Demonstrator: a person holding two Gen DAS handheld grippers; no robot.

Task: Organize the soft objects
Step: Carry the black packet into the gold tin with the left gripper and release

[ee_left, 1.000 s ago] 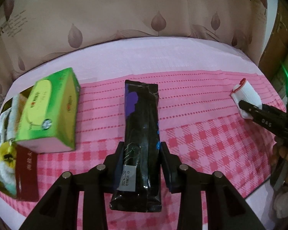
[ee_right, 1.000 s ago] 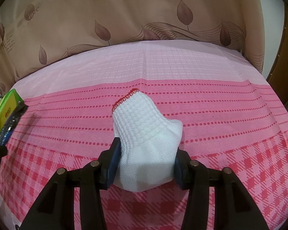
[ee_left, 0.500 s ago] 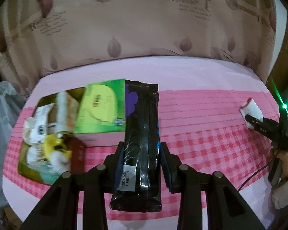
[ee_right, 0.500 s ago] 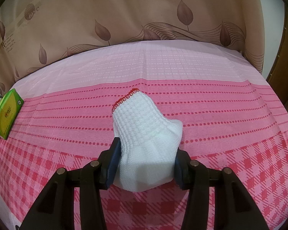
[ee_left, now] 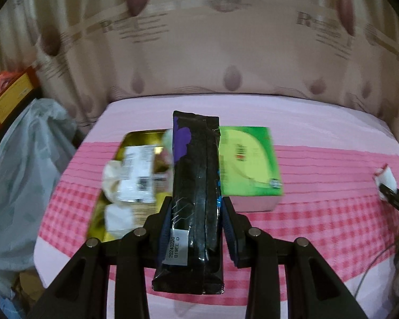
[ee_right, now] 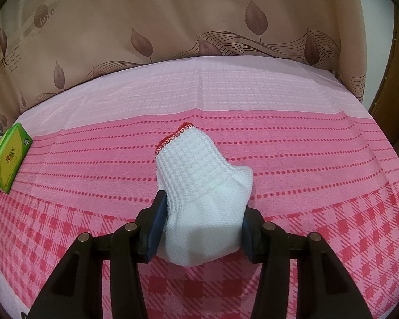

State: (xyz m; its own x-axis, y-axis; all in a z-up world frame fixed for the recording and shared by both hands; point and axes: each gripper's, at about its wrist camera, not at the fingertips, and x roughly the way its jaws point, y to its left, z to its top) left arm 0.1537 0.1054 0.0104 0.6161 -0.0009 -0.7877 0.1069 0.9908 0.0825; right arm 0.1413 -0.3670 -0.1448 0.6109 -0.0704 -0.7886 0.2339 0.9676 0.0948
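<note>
Swinging leftward since the earlier frames, the left gripper (ee_left: pixel 196 220) is now carrying the long black foil packet with purple print (ee_left: pixel 194 186) over the gold tray (ee_left: pixel 130 139) instead of over open cloth, while the right gripper (ee_right: pixel 200 226) is showing no change at all. Both left fingers are clamping the packet's long sides, which is keeping it pointing forward and clear of the pink checked tablecloth on the bench (ee_left: pixel 319 212), probably for lowering into the tray. That tray is already holding white wrapped packs (ee_left: pixel 135 170) and something yellow, blurred. Just beside it, the green tissue pack (ee_left: pixel 248 162) is lying on the cloth. On the right, the fingers are gripping a white knitted sock with red trim (ee_right: pixel 199 186), its cuff pointing away, apparently waiting its turn
</note>
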